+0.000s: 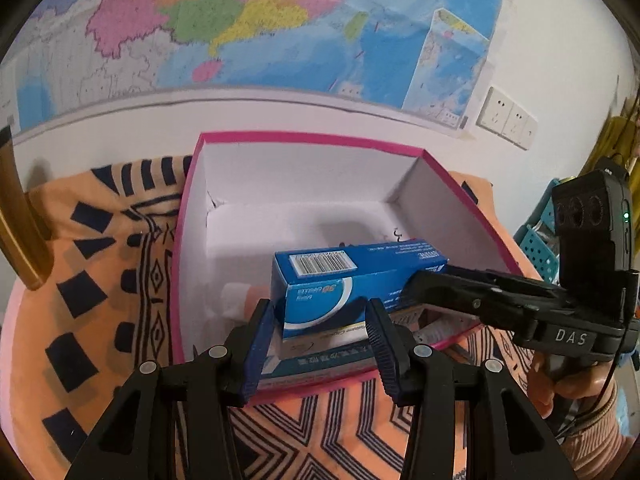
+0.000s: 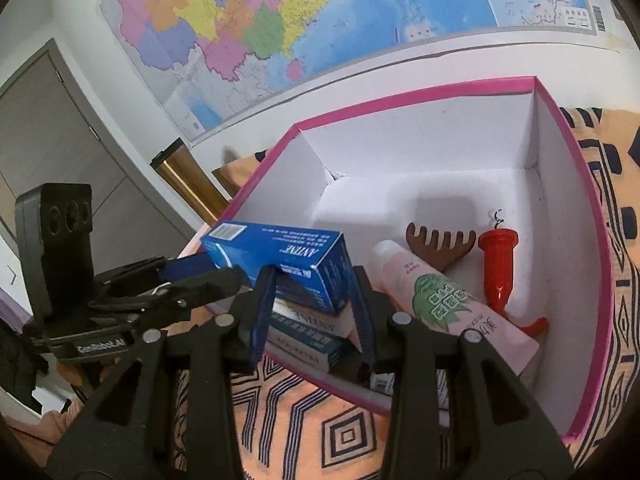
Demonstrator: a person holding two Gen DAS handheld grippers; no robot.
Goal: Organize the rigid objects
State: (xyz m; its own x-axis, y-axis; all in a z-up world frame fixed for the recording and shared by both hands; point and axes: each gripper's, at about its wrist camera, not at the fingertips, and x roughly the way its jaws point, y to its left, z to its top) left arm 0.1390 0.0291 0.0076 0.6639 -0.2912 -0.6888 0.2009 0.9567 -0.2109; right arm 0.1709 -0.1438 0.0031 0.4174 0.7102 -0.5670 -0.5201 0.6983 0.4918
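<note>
A blue medicine carton (image 1: pixel 340 280) hangs over the near end of a white cardboard box with a pink rim (image 1: pixel 304 138). My left gripper (image 1: pixel 318 312) is shut on one end of the carton. My right gripper (image 2: pixel 313 276) is shut on the other end of the carton (image 2: pixel 280 250). In the left wrist view the right gripper (image 1: pixel 416 292) reaches in from the right. In the right wrist view the left gripper (image 2: pixel 224 276) comes in from the left. Under the carton lie other flat cartons (image 2: pixel 304 332).
Inside the box lie a pink tube with a green label (image 2: pixel 440 300), a brown comb (image 2: pixel 440 246) and a red corkscrew (image 2: pixel 498 272). The box stands on an orange patterned cloth (image 1: pixel 100 320). A gold tumbler (image 2: pixel 188 184) stands by the wall. A teal basket (image 1: pixel 536 248) is at the right.
</note>
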